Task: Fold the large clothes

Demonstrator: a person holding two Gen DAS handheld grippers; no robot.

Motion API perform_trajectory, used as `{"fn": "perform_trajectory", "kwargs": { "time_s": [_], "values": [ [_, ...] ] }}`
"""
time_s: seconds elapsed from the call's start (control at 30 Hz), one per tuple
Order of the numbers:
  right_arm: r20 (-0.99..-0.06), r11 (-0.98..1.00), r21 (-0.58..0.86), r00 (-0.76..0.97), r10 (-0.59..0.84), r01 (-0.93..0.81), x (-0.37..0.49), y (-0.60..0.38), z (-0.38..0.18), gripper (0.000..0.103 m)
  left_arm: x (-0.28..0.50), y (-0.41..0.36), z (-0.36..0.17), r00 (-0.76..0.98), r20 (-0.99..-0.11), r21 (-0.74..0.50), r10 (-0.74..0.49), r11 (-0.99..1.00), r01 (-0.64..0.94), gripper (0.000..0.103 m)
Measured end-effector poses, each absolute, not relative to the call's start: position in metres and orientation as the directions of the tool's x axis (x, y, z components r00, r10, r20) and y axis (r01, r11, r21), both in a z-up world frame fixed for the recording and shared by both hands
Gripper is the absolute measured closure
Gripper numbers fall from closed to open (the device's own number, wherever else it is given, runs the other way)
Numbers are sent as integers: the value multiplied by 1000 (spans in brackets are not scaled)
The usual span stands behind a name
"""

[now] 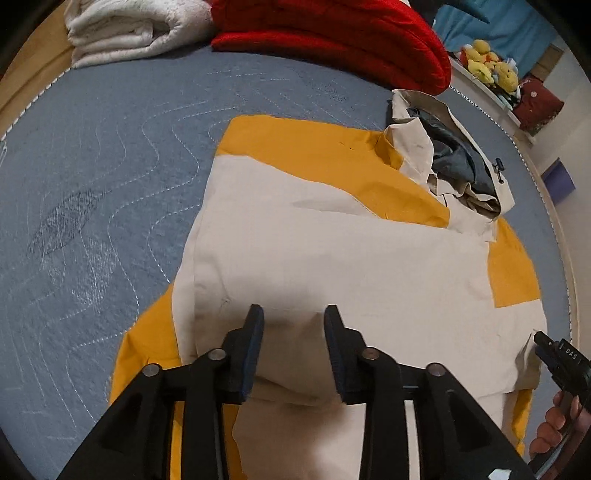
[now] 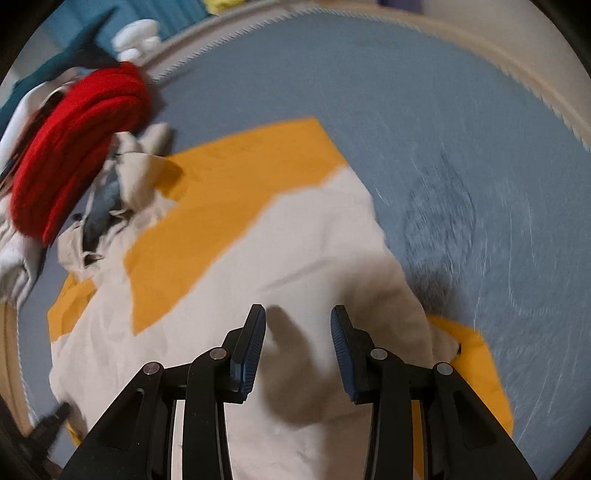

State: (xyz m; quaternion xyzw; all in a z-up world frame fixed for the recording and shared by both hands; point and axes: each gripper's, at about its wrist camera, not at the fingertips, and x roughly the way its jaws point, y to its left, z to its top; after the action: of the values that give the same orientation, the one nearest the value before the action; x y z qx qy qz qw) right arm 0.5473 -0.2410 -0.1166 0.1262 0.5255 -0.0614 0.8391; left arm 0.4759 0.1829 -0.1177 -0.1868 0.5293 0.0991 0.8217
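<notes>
Beneath both my spread, empty jaws: cream-and-yellow jacket (image 1: 332, 251) on bed (image 1: 110, 166), sleeves folded in, body fold left.

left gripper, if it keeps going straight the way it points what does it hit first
Probably the cream and yellow jacket: the open left gripper points down at its cream panel, nothing between, though depth is unclear.

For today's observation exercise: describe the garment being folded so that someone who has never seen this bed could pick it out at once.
Start at the blue quilted bed cover. At its far edge sit a folded white blanket and a red padded bundle; nearer, spread flat under both open grippers, lies the jacket. It alone is two-coloured, cream with mustard-yellow panels, with a crumpled dark-lined hood.
</notes>
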Motion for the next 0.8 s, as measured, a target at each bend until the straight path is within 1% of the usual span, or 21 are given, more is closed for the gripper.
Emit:
{"fn": "perform_trajectory", "kwargs": {
  "time_s": [0.07,0.13,0.17,0.23,0.3,0.33,0.4,0.47,0.5,0.53,0.57,0.6,0.63,0.7,0.8],
  "values": [
    [-911,958,165,408,57,235,552,-242,-124,64,478,185,-132,365,-930,-185,-39,908,-375,70],
    [-939,944,158,341,52,291,554,-247,-140,64,481,185,-147,310,-950,-166,-44,909,-381,70],
    [-948,936,149,315,44,319,552,-252,-147,64,481,183,-145,314,-949,-157,-35,914,-374,70],
    [-946,936,135,323,24,325,551,-251,-143,64,483,175,-135,332,-943,-130,-8,929,-347,70],
    [-922,961,85,387,-25,263,550,-234,-124,64,483,172,-122,377,-926,-148,-16,935,-324,70],
    [-907,971,77,420,-25,225,548,-225,-116,64,483,171,-117,394,-919,-157,-22,936,-315,70],
    [-884,985,81,468,0,153,546,-210,-105,64,482,173,-115,397,-918,-160,-24,936,-313,70],
    [-884,989,93,466,30,114,547,-201,-105,63,482,177,-125,357,-934,-151,-25,932,-329,69],
    [-904,986,123,424,63,115,549,-202,-115,60,483,180,-134,317,-948,-149,-35,928,-342,69],
    [-922,980,149,377,91,128,551,-204,-125,60,482,183,-142,277,-960,-147,-49,926,-346,69],
    [-949,971,179,290,126,161,553,-211,-143,60,481,182,-147,252,-966,-138,-51,930,-340,69],
    [-965,961,185,224,138,204,550,-219,-158,61,480,179,-145,254,-966,-124,-37,935,-334,69],
    [-960,950,205,237,149,235,547,-225,-159,61,479,177,-136,262,-965,-105,-14,936,-335,69],
    [-962,968,144,257,89,206,545,-218,-145,61,478,172,-118,300,-954,-121,-15,934,-335,69],
    [-929,983,120,366,61,141,540,-209,-110,61,471,161,-78,415,-910,-152,-10,939,-310,68]
  ]
}}
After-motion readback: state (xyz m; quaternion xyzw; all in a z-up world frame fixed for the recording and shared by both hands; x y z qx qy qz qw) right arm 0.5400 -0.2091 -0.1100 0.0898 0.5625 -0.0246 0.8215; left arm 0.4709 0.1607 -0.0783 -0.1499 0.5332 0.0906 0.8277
